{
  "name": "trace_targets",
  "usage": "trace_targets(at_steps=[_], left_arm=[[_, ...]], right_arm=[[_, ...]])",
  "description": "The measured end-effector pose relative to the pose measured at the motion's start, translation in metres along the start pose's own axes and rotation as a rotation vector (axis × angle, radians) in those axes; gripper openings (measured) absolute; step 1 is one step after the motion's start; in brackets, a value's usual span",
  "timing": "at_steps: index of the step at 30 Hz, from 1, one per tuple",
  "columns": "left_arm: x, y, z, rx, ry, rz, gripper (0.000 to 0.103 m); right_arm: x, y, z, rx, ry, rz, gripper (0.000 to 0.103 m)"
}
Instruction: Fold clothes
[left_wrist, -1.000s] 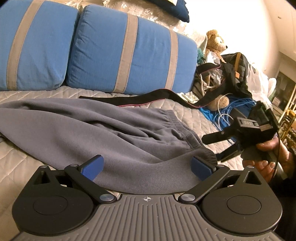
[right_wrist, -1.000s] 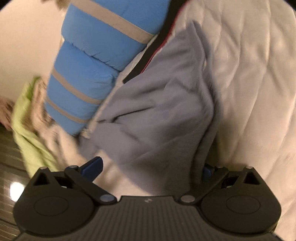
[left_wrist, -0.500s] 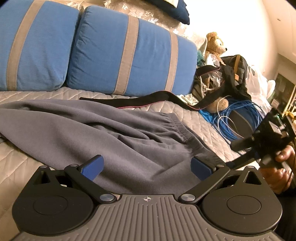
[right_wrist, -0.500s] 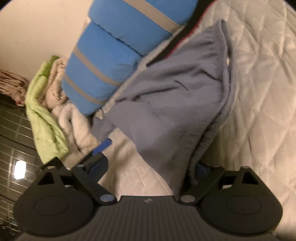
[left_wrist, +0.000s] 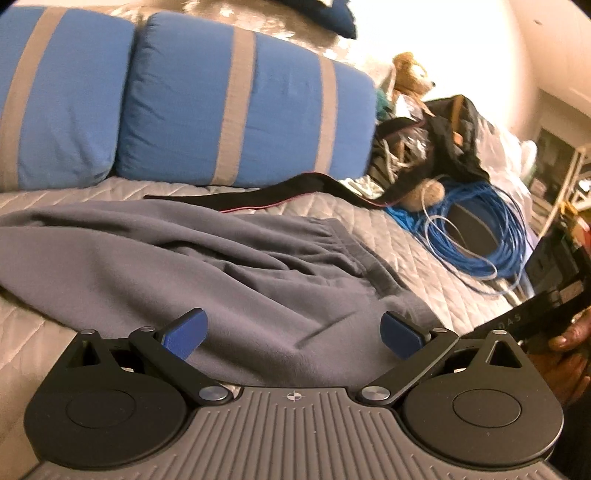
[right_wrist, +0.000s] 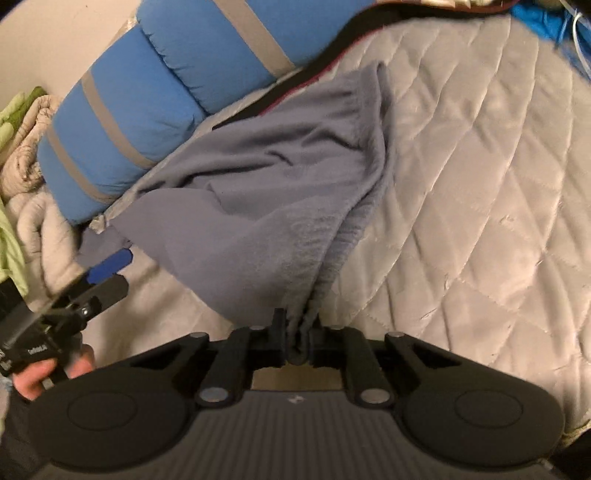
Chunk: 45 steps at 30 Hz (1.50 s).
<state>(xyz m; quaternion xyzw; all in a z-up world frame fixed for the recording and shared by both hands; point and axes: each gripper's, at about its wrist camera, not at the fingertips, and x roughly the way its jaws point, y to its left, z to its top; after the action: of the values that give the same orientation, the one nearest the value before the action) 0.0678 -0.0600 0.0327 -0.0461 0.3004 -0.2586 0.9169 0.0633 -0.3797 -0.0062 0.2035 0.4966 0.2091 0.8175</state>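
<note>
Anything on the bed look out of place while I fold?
Yes: a coil of blue cable and a black strap lie on the quilted bedspread beside the grey fleece pants, cluttering the folding space.

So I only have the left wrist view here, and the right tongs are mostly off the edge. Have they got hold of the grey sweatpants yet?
Observer: Yes. The right tongs are shut on a bunched edge of the grey sweatpants.
Operator: Is that the waistband?
Observer: It looks like it; gathered ribbing runs into the closed fingers.
Operator: Anything beyond the blue pillows on that side?
Observer: A crumpled beige blanket and a green cloth lie past the blue pillows.
Operator: And my left tongs?
Observer: Open, left tongs over the pants.
</note>
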Motion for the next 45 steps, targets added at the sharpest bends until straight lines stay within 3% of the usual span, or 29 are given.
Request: trace_targets(at_steps=[4, 12, 16, 20, 24, 28, 33, 39, 41, 42, 44, 45], left_arm=[[0.01, -0.014, 0.008, 0.08, 0.016, 0.067, 0.102], [0.046, -0.043, 0.067, 0.199, 0.065, -0.007, 0.101], [0.077, -0.049, 0.102, 0.209, 0.105, -0.047, 0.101], [0.115, -0.061, 0.125, 0.239, 0.153, -0.061, 0.101], [0.16, -0.074, 0.135, 0.21, 0.22, -0.086, 0.094], [0.209, -0.088, 0.136, 0.135, 0.287, -0.086, 0.094], [0.262, -0.104, 0.132, 0.067, 0.374, -0.02, 0.094], [0.313, -0.124, 0.119, 0.164, 0.498, 0.174, 0.09], [0.326, -0.127, 0.11, 0.214, 0.557, 0.219, 0.07], [0.329, -0.127, 0.107, 0.225, 0.564, 0.22, 0.067], [0.327, -0.126, 0.111, 0.194, 0.553, 0.207, 0.031], [0.325, -0.127, 0.115, 0.188, 0.55, 0.219, 0.02]], right_arm=[[0.0, -0.004, -0.005, 0.027, -0.018, -0.001, 0.01], [0.003, -0.016, -0.002, 0.102, -0.024, 0.027, 0.011], [0.01, -0.021, -0.003, 0.14, 0.0, 0.006, 0.019], [0.013, -0.022, -0.003, 0.141, -0.001, -0.005, 0.014], [0.012, -0.017, -0.004, 0.08, -0.015, -0.022, 0.01], [0.014, -0.017, -0.004, 0.041, -0.018, -0.031, 0.01], [0.015, -0.023, -0.003, 0.033, -0.01, -0.019, 0.01], [0.013, -0.027, -0.003, 0.026, -0.007, -0.004, 0.01], [0.012, -0.027, -0.003, 0.026, -0.015, -0.002, 0.01], [0.011, -0.028, -0.003, 0.027, -0.019, -0.002, 0.01], [0.005, -0.03, -0.004, 0.034, -0.037, -0.01, 0.009], [0.002, -0.031, -0.004, 0.037, -0.048, -0.015, 0.008]])
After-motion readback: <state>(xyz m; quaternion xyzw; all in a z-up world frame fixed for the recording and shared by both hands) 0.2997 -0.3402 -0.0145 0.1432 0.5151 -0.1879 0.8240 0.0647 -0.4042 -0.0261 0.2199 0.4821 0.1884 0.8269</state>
